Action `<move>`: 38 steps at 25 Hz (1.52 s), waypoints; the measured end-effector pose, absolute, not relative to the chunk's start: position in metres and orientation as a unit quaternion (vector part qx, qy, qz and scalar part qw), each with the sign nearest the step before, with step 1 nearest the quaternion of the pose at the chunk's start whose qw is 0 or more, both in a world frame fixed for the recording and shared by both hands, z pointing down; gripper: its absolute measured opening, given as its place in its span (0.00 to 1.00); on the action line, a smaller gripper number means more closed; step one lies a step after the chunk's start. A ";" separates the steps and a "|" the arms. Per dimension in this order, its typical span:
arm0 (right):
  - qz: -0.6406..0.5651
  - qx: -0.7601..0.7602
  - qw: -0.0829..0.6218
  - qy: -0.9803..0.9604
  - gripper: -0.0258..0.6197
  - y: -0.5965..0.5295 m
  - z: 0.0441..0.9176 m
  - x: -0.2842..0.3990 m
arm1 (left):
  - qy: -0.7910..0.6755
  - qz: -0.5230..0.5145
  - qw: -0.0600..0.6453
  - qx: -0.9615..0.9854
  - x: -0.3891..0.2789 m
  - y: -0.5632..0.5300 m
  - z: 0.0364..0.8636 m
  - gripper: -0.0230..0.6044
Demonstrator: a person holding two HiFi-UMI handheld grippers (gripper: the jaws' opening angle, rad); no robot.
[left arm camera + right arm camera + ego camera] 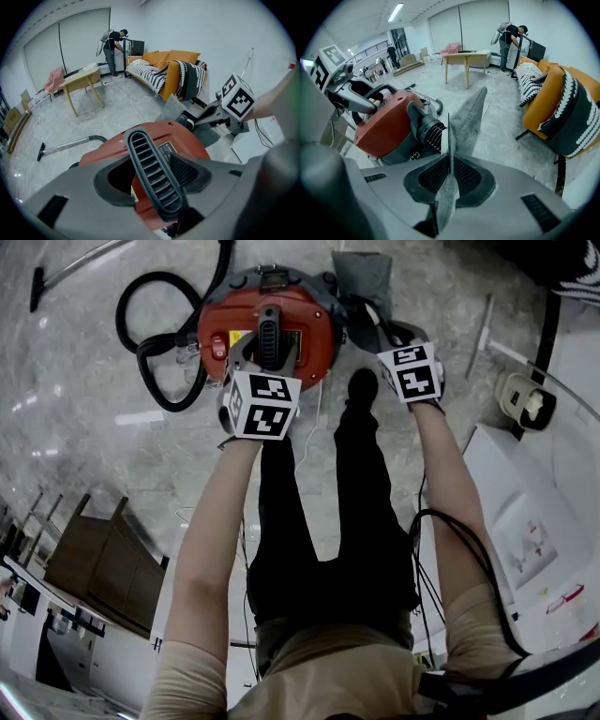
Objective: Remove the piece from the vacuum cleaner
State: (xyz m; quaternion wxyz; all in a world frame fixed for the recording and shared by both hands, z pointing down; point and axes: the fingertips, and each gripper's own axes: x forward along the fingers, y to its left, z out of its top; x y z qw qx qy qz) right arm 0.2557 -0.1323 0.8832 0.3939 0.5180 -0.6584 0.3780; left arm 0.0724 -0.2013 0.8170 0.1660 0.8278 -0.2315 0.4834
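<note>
A red vacuum cleaner [298,329] stands on the grey marble floor [84,418] at the top of the picture, with a black handle [269,338] running across its lid. Its black hose [142,352] loops on the floor to its left. The left gripper [255,382], under its marker cube, reaches the near end of that handle. The right gripper [398,351] is at the cleaner's right side, just below a grey piece [361,277] that rests against the body there. Bare forearms lead down from both. Between them are black trousers [328,521] and a black shoe [362,387]. A black cable [478,545] hangs beside the right arm. A wooden cabinet [103,559] stands lower left.
</note>
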 end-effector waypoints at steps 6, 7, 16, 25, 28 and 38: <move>0.374 0.519 0.397 -0.658 0.09 -0.132 0.883 0.259 | -0.230 0.483 0.167 0.828 0.074 -0.201 0.818 0.42; 0.371 0.518 0.399 -0.659 0.09 -0.132 0.884 0.259 | -0.230 0.483 0.167 0.828 0.074 -0.201 0.818 0.42; 0.368 0.519 0.403 -0.658 0.09 -0.132 0.884 0.259 | -0.231 0.483 0.167 0.828 0.074 -0.201 0.817 0.42; 0.362 0.518 0.408 -0.659 0.09 -0.132 0.884 0.260 | -0.231 0.483 0.168 0.828 0.073 -0.201 0.817 0.42; 0.363 0.519 0.408 -0.658 0.09 -0.132 0.884 0.260 | -0.230 0.483 0.167 0.828 0.073 -0.201 0.817 0.42; 0.360 0.519 0.412 -0.657 0.10 -0.134 0.886 0.265 | -0.229 0.481 0.167 0.830 0.074 -0.202 0.816 0.42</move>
